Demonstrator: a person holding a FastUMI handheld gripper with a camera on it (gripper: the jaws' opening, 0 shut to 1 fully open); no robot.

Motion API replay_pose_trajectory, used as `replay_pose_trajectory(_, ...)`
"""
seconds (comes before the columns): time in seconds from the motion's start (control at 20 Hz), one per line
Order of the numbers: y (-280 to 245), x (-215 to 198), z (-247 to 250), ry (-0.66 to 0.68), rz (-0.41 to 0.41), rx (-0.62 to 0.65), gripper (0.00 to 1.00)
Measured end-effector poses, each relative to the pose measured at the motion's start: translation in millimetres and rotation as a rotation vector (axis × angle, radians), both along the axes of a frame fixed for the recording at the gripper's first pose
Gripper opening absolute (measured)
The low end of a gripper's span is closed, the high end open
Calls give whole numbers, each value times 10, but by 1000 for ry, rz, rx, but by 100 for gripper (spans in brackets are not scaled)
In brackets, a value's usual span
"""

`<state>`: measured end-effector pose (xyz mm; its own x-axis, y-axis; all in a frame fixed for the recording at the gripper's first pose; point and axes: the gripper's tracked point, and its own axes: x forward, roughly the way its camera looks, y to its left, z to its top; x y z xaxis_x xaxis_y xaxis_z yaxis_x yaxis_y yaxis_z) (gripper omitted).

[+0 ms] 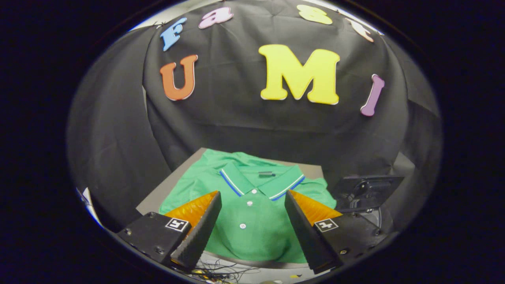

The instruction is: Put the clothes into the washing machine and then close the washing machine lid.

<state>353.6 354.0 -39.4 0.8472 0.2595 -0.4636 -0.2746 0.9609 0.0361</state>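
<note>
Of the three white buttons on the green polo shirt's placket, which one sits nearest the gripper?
The lowest white button, between the open gripper's fingers on the green polo shirt; the other two buttons lie higher, toward the striped collar.

Booth was dim, light fell from above and in front, green shirt (252, 205) was evenly lit and sharp, black cloth wall (236, 118) swallowed light, soft shadow under the spread fingers (205, 221), strong fisheye bending toward the edges, no glare.
</note>
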Motion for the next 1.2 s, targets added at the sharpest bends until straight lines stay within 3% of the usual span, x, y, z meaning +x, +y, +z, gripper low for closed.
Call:
replay_pose_trajectory(0.25,-5,206,-520,128,-61,-48,99)
replay_pose_trajectory(0.65,10,198,-521,173,-58,-64,90)
replay_pose_trajectory(0.75,22,174,-524,192,-25,-79,86)
replay_pose_trajectory(0.85,9,138,-503,193,11,-95,66)
replay_pose_trajectory(1.0,-51,144,-487,206,59,-97,26)
replay_pose_trajectory(1.2,-165,-52,-444,198,108,-39,11)
